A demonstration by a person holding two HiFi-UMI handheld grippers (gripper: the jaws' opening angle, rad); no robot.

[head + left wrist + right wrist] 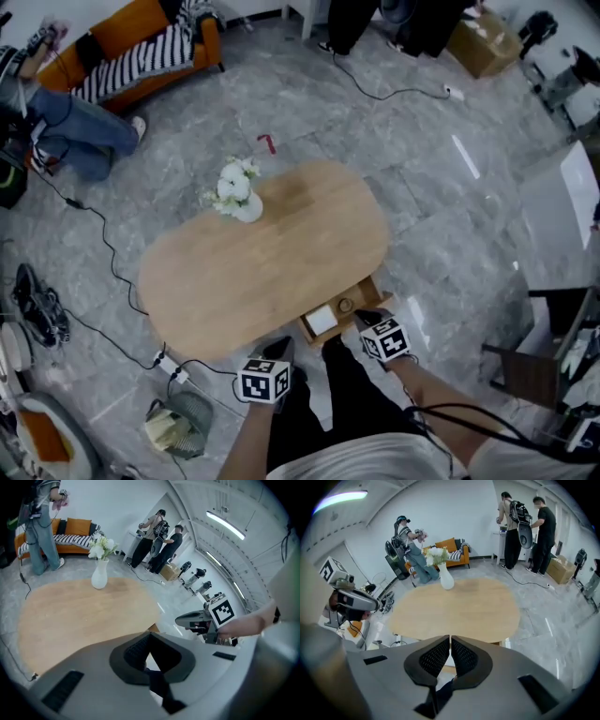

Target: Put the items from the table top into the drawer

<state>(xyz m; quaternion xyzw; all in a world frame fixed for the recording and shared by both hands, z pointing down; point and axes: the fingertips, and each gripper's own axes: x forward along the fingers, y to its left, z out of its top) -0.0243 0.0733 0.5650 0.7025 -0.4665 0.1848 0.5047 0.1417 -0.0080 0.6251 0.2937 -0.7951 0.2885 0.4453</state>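
Head view shows 1 table [281, 267], 1 vase [248, 209], 1 drawer [368, 289].

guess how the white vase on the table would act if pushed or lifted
The vase looks smooth like ceramic, so it is likely slippery and breakable. Its narrow neck and the flowers spreading above suggest a high push could tip it. Pushed low on the smooth table, it would probably slide.

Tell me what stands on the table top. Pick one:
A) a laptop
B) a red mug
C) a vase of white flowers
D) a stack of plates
C: the head view shows a vase of white flowers standing near the far end of the wooden table, with nothing else on the top.
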